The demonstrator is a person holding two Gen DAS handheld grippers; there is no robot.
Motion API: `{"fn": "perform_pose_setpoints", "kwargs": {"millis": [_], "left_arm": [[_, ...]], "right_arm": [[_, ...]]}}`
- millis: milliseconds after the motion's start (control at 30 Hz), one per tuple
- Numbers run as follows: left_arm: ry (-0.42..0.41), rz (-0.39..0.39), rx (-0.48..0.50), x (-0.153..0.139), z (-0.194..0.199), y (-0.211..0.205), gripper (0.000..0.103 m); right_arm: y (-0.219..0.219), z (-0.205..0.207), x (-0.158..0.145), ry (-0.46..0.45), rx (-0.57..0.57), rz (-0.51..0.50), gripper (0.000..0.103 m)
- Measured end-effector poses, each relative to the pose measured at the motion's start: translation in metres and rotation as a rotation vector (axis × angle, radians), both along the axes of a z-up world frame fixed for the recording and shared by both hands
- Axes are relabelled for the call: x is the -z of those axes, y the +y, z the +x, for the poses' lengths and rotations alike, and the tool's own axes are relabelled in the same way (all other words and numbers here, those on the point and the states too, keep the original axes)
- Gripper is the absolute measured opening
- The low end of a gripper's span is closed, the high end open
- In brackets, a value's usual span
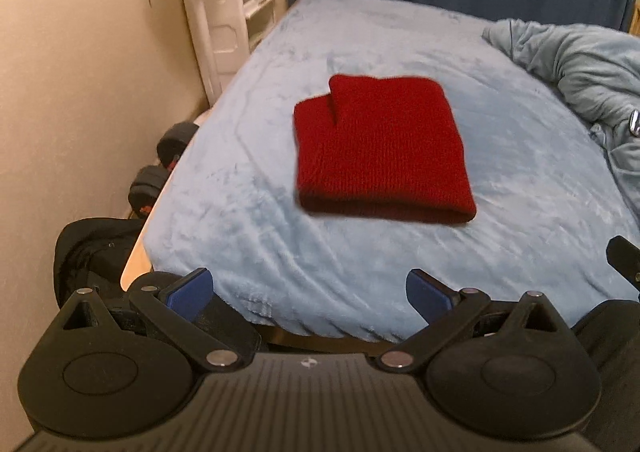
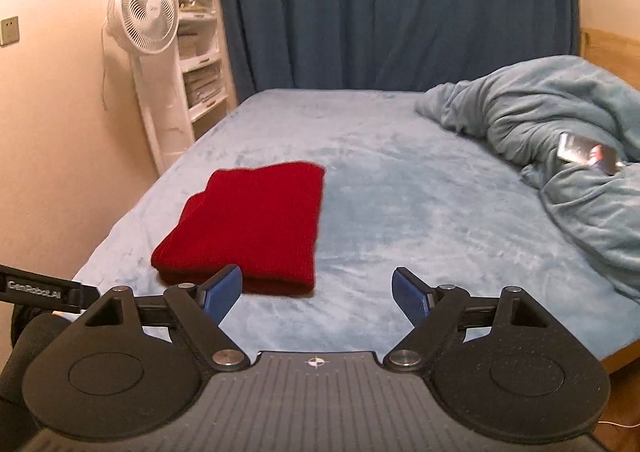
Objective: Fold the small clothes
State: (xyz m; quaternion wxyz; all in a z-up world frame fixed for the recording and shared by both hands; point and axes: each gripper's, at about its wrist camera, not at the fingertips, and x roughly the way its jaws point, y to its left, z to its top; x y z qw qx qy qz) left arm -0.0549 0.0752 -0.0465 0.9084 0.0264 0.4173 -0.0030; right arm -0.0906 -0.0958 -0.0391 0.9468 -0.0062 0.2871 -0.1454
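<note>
Blue bedsheet (image 1: 400,252) at frame centre bears the folded red knit (image 1: 380,147), so left gripper (image 1: 310,294) and right gripper (image 2: 318,292) hang released, empty.

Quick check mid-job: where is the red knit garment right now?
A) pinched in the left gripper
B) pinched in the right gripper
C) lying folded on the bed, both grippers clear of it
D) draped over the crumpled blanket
C: the red knit garment lies folded on the light blue bed sheet, while the left gripper and right gripper both stand open and empty.
</note>
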Motion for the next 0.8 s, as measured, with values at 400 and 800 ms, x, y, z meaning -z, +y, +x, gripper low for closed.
{"fn": "perform_pose_setpoints", "kwargs": {"millis": [400, 800], "left_arm": [[0.041, -0.006, -0.022, 0.003, 0.012, 0.000, 0.103], [0.093, 0.057, -0.031, 0.006, 0.050, -0.016, 0.103]], "right_arm": [[-0.005, -0.008, -0.001, 0.003, 0.014, 0.014, 0.084], [-0.028, 0.031, 0.017, 0.060, 0.023, 0.118, 0.084]]}}
